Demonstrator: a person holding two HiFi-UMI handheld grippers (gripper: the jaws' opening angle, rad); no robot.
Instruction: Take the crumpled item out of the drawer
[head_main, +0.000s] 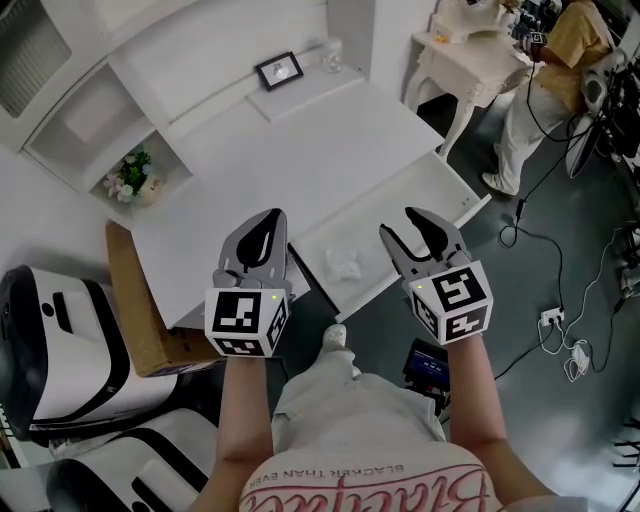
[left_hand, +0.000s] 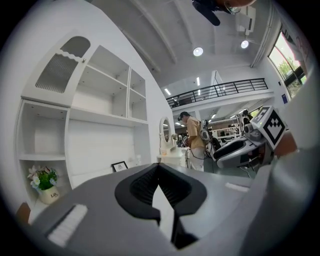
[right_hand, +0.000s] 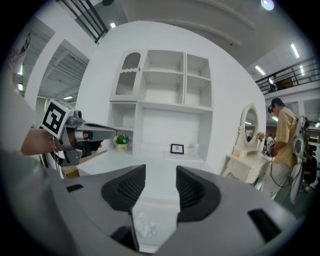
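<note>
Crumpled item lies in the open drawer, not gripped.
Our right gripper is open and empty, our left gripper closed; if we pinch only an edge, it may slip out.

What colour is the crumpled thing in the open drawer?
White. The crumpled thing shows best in the head view.

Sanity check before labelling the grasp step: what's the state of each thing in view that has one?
drawer: pulled open
crumpled item: lying in the drawer, not held
left hand-held gripper: shut, empty
right hand-held gripper: open, nothing between its pads
picture frame: standing upright on the desk top
flower pot: upright on a shelf
</note>
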